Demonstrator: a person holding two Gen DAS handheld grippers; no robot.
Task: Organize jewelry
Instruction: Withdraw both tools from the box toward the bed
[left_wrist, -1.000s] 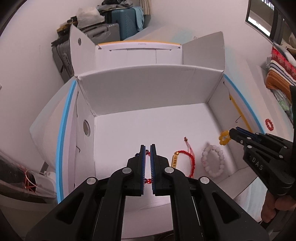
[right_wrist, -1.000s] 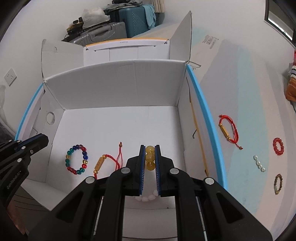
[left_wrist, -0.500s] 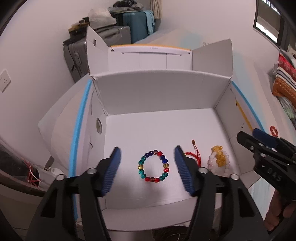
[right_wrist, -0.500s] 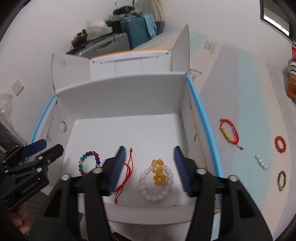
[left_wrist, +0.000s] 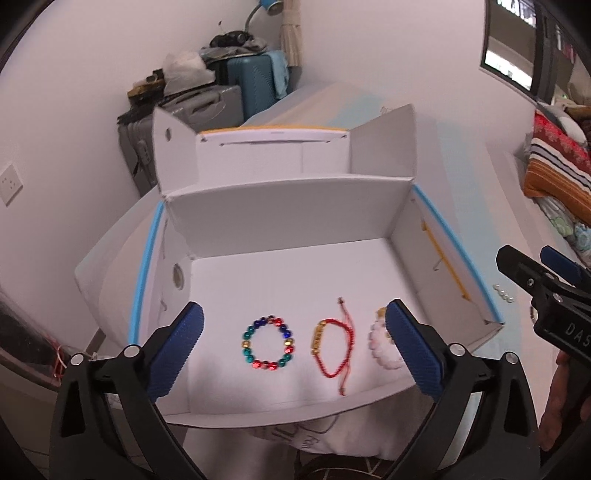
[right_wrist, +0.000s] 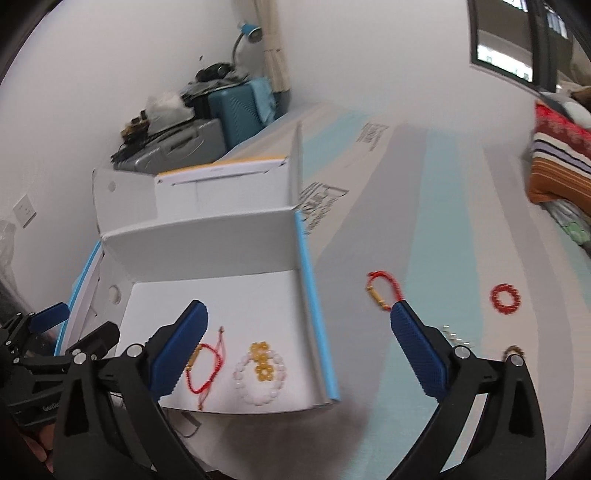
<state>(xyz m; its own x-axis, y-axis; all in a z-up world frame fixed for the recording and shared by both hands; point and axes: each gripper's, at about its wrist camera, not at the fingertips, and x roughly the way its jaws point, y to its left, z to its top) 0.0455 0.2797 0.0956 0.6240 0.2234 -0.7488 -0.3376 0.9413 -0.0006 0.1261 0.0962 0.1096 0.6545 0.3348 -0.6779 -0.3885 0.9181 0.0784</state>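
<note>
An open white cardboard box (left_wrist: 295, 218) (right_wrist: 207, 243) holds a multicolour bead bracelet (left_wrist: 268, 347), a red cord bracelet with a gold bar (left_wrist: 332, 350) (right_wrist: 203, 362), and a white bead bracelet (left_wrist: 380, 350) (right_wrist: 258, 384) with a yellow bead piece (right_wrist: 262, 360) lying on it. My left gripper (left_wrist: 293, 349) is open and empty above the box's front. My right gripper (right_wrist: 299, 356) is open and empty over the box's right wall. On the table to the right lie another red cord bracelet (right_wrist: 382, 290), a red bead bracelet (right_wrist: 505, 298), small pearls (right_wrist: 456, 335) and a brown bracelet (right_wrist: 513, 350).
The box's flaps stand up at the back (left_wrist: 269, 151). Suitcases (left_wrist: 255, 81) are stacked against the far wall. Folded striped fabric (right_wrist: 557, 166) lies at the far right. The right gripper shows at the right edge of the left wrist view (left_wrist: 546, 291).
Both grippers opened and let go: the multicolour bracelet and the yellow bead piece now lie in the box. Both grippers pulled back, and the right one swung to the right.
</note>
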